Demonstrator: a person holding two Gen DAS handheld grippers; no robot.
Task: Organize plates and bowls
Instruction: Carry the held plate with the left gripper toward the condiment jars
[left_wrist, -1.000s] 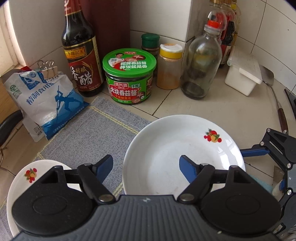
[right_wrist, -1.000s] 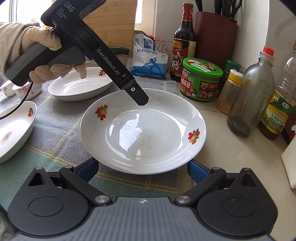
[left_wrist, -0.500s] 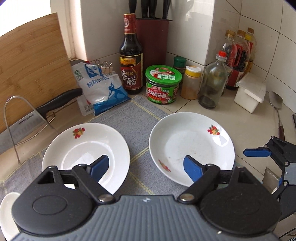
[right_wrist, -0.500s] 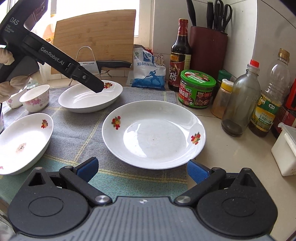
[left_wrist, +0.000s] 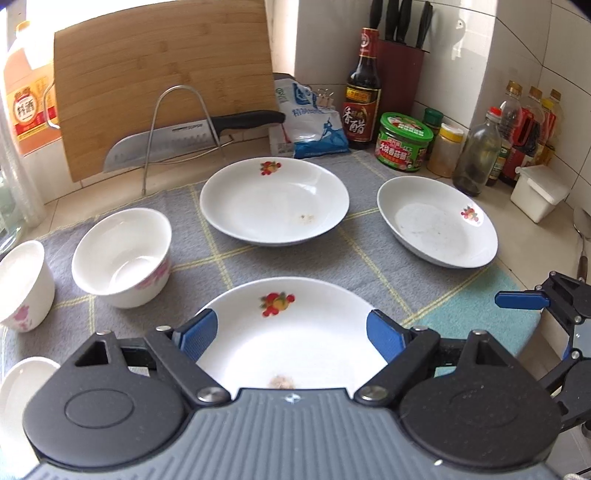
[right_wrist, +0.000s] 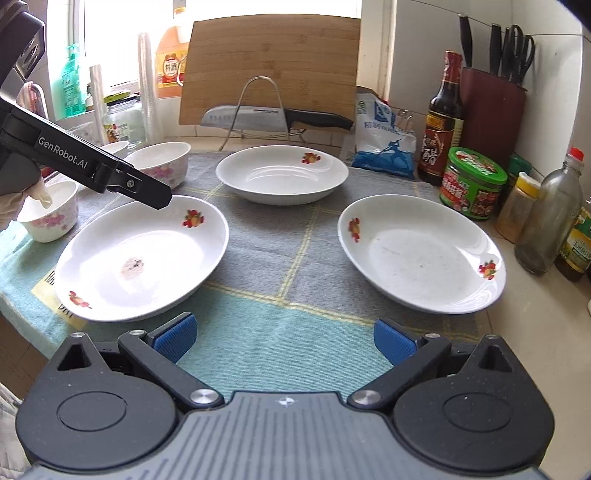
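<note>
Three white deep plates with fruit prints lie on a grey checked cloth (right_wrist: 280, 258): a near-left plate (right_wrist: 140, 258) (left_wrist: 295, 332), a far plate (right_wrist: 282, 173) (left_wrist: 275, 201) and a right plate (right_wrist: 421, 254) (left_wrist: 437, 221). Pink-flowered bowls (left_wrist: 122, 256) (left_wrist: 22, 284) stand at the left, also in the right wrist view (right_wrist: 160, 164) (right_wrist: 50, 212). My left gripper (left_wrist: 291, 334) is open and empty, hovering over the near-left plate. My right gripper (right_wrist: 284, 339) is open and empty above the cloth's front, between the near-left and right plates.
A bamboo cutting board (right_wrist: 269, 66), a wire rack with a knife (right_wrist: 273, 116), a salt bag (right_wrist: 384, 144), a vinegar bottle (right_wrist: 443, 118), a green-lidded jar (right_wrist: 472, 182), a knife block (right_wrist: 491, 114) and several bottles (right_wrist: 550, 218) line the back and right. A white box (left_wrist: 539, 194) stands at the right.
Both grippers have drawn back from the right plate. The left one swung left over the near-left plate; the right one backed toward the cloth's front edge. Both stayed open.
</note>
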